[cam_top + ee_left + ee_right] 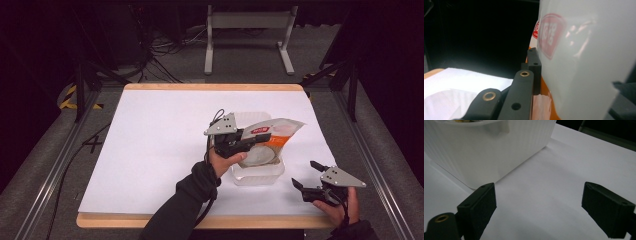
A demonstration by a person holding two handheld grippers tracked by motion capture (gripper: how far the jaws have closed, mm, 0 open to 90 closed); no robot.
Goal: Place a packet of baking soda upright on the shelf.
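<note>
We see the left claw (252,138) clamped on a white and orange pouch (280,131), holding it tilted above a white ribbed bin (257,175) that sits directly under the claw on the white surface (160,145). The right claw (306,175) hangs low beside the bin with its jaws spread wide and nothing between them. We judge the grip sits near one edge of the pouch, so the slick film could slip or swing out, dropping past the bin's rim. In the left gripper view, the pouch (584,57) bears a red rounded label (551,35); its characters are too blurred to read.
</note>
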